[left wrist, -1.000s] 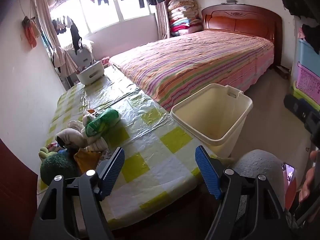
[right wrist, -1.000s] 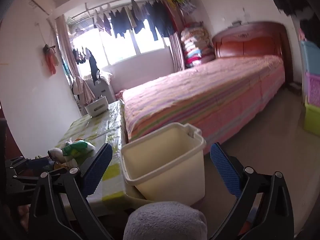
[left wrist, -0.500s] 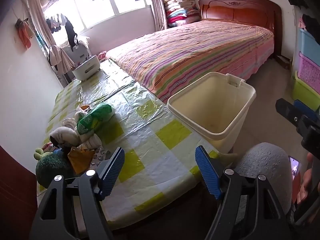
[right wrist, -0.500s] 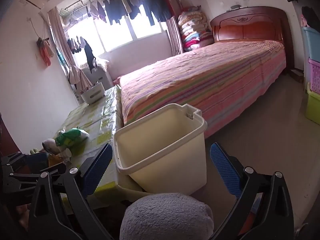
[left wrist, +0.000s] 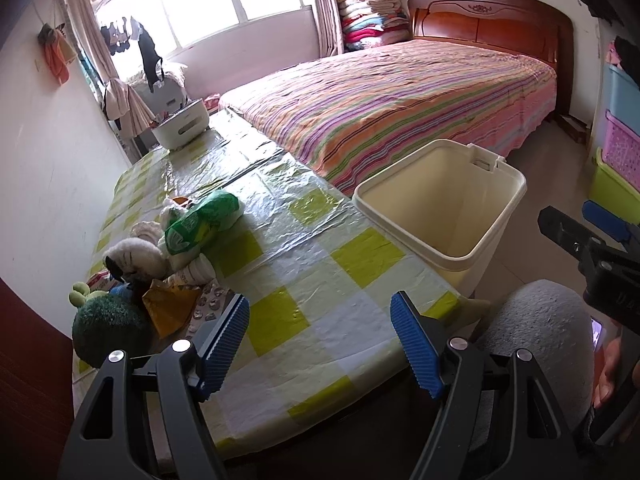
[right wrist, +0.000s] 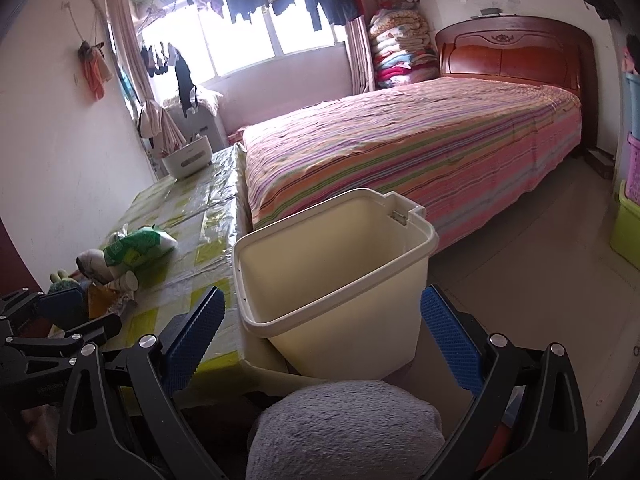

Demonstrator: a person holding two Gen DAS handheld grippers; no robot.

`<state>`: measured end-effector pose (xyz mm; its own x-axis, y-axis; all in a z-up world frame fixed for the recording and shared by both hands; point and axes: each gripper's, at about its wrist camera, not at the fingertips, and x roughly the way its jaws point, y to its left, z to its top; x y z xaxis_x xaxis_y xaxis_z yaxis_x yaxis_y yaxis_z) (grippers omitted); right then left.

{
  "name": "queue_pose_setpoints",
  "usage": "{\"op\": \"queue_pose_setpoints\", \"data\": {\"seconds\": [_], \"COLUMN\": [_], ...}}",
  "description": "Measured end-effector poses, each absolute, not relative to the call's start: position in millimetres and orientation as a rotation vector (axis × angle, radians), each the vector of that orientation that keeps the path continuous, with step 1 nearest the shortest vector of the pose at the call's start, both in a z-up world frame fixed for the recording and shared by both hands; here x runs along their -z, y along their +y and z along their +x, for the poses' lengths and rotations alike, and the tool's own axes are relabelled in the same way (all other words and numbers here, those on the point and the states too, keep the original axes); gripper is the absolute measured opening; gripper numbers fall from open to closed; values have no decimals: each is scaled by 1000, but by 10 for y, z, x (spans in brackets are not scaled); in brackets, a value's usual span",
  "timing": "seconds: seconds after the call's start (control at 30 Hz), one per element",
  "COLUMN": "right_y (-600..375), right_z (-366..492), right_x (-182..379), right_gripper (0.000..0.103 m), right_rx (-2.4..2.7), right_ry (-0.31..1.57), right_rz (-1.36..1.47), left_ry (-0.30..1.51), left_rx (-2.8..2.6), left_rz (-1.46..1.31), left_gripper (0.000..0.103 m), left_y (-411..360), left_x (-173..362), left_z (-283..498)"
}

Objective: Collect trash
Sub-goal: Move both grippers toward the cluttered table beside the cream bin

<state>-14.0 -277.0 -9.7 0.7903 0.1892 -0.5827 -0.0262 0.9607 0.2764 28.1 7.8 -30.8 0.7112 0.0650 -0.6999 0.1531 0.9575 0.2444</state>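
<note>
With both the left gripper [left wrist: 320, 340] and the right gripper [right wrist: 324, 336] spread wide and empty, steer left toward the crumpled green plastic bag [left wrist: 202, 220] heaped mid-left on the yellow-checked plastic-covered table [left wrist: 352, 256], pinching only loose wrappers, since the cream plastic bin [left wrist: 440, 200] waits empty at centre right.

Both wrist views downward, sharing bin [left wrist: 440, 208]

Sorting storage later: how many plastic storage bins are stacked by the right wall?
3: blue bin on top, pink bin in the middle, green bin at the bottom. More may be hidden beyond the frame.
</note>
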Motion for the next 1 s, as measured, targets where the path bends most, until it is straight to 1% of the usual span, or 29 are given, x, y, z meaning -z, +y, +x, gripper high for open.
{"op": "queue_pose_setpoints", "data": {"seconds": [0.6, 1.0], "right_y": [-2364, -2106], "right_z": [-59, 9], "right_x": [60, -53], "right_gripper": [97, 97], "right_rx": [-165, -220], "right_ry": [673, 653], "right_rz": [162, 115], "left_ry": [777, 769], "left_rx": [-5, -43], "left_rz": [236, 206], "left_gripper": [71, 71], "left_y": [408, 566], "left_x": [316, 288], "left_z": [248, 220]}}
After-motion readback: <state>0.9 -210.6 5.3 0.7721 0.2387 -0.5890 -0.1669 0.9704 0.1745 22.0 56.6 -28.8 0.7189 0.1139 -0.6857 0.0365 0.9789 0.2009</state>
